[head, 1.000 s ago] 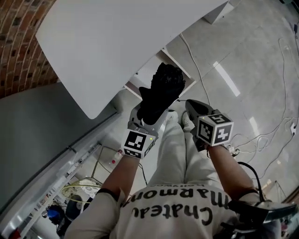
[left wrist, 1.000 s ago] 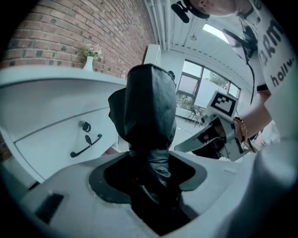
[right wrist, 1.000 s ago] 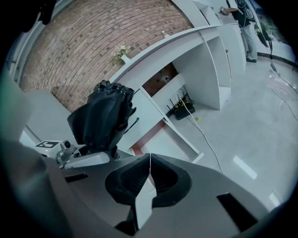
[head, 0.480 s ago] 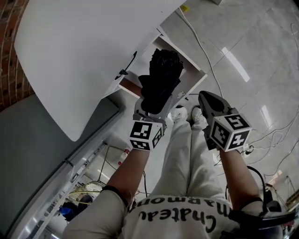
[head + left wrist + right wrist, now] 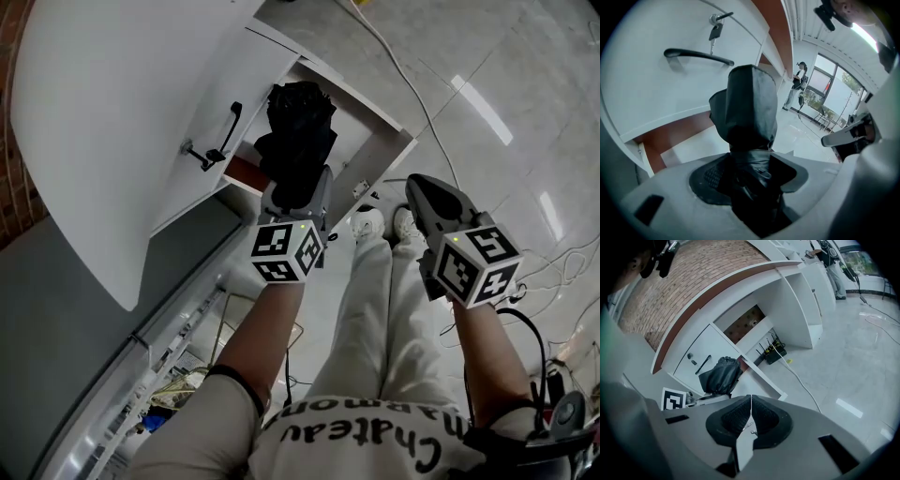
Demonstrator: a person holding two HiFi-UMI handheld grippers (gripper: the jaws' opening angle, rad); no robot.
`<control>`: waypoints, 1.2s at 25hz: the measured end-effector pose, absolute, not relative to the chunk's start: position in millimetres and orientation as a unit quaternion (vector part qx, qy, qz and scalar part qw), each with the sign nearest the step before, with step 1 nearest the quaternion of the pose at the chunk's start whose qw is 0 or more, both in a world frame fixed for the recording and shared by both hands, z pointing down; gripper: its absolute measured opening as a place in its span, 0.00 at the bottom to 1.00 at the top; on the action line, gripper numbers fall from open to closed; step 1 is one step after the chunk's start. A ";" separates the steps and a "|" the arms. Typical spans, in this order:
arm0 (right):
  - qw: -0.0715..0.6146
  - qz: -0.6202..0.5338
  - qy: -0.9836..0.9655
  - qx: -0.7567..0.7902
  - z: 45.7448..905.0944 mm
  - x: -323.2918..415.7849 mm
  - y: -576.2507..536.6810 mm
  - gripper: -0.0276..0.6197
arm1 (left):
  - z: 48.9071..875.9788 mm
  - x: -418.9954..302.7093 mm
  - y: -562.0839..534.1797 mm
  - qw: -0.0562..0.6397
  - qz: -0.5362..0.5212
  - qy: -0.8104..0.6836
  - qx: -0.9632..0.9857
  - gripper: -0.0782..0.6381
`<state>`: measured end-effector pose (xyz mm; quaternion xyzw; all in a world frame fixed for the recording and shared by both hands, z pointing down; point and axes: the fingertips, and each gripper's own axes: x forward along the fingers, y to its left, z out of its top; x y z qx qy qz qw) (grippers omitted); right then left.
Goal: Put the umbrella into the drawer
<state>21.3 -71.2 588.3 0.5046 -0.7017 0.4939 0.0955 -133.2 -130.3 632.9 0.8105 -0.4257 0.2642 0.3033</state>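
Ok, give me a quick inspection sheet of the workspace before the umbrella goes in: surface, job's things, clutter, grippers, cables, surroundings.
Surface: white desktop; grey tiled floor below.
Job's things: black folded umbrella held over the open drawer.
Clutter: black box with antennas under the desk; keys hanging in the lock above the handle.
Grippers: left gripper jaws closed on the umbrella; right gripper jaws together, empty.
Cables: white cable across the floor.
Surroundings: brick wall; a person far off by the windows.
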 end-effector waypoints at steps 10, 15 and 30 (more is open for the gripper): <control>0.060 0.503 -0.699 0.506 603.3 23.9 -63.1 0.07 | 675.4 -129.8 -143.6 0.321 0.282 -0.438 0.791 0.46; 0.051 0.516 -0.693 0.501 615.2 23.3 -56.1 0.07 | 695.5 -136.2 -148.2 0.336 0.294 -0.442 0.778 0.46; 0.048 0.538 -0.680 0.496 644.5 27.3 -41.8 0.07 | 741.3 -157.4 -162.2 0.357 0.290 -0.491 0.740 0.46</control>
